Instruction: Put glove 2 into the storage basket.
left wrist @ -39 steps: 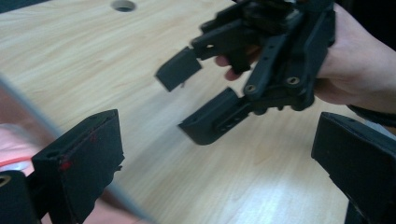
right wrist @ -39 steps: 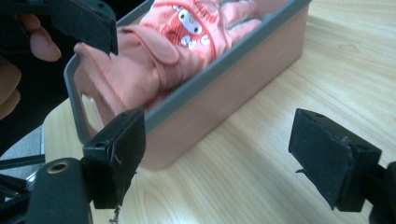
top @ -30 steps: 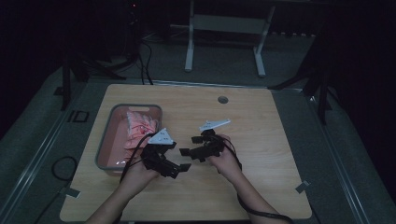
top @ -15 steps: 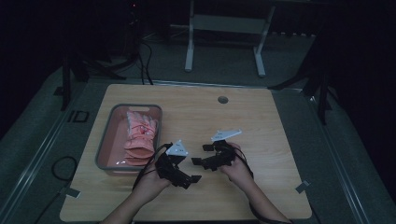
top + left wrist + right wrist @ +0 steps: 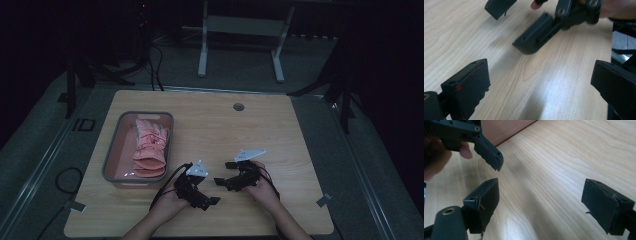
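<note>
High view: the pink glove (image 5: 148, 149) lay inside the grey bin (image 5: 114, 145) at left of centre. The left gripper (image 5: 199, 189) and right gripper (image 5: 231, 179) sat low in the frame over bare table (image 5: 280, 130), near each other, well apart from the glove. Both sets of jaws stood wide apart, holding nothing. Judged from this, the placing appeared finished, with little left.

A pink glove (image 5: 148, 147) lies flat in the grey tray (image 5: 111, 149) at the table's left.
</note>
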`<state>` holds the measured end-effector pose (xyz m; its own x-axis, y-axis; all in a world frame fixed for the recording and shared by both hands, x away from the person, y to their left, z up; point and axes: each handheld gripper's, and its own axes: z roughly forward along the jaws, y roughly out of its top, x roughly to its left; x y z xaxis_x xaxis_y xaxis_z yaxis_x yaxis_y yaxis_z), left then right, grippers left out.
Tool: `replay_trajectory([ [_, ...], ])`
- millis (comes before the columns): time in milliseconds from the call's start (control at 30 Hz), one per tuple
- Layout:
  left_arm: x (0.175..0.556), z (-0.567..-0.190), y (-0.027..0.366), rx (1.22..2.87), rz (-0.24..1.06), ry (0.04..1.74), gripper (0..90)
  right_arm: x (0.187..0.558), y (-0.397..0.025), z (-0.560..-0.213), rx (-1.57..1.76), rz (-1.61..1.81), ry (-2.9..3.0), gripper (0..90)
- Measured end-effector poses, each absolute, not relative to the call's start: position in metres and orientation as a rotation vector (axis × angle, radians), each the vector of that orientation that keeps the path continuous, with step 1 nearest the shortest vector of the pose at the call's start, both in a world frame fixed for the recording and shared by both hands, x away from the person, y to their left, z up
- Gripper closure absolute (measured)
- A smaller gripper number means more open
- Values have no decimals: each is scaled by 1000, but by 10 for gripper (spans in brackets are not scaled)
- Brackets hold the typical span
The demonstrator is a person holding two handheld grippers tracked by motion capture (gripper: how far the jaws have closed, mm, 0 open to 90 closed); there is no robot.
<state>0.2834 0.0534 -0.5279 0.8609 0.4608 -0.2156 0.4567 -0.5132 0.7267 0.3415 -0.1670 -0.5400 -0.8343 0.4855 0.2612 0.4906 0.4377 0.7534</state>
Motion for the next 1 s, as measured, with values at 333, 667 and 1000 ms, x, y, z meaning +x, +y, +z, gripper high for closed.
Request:
replay_trajectory([
  [333,281,-546,45,2150,-11,602,23,337,-181,-551,-926,-1422,-2643,145],
  [667,276,-555,44,2157,0,582,23,334,-196,-555,-976,-1475,-2651,141],
  [1000,276,-556,50,2138,-4,576,23,335,-197,-556,-973,-1461,-2680,141],
])
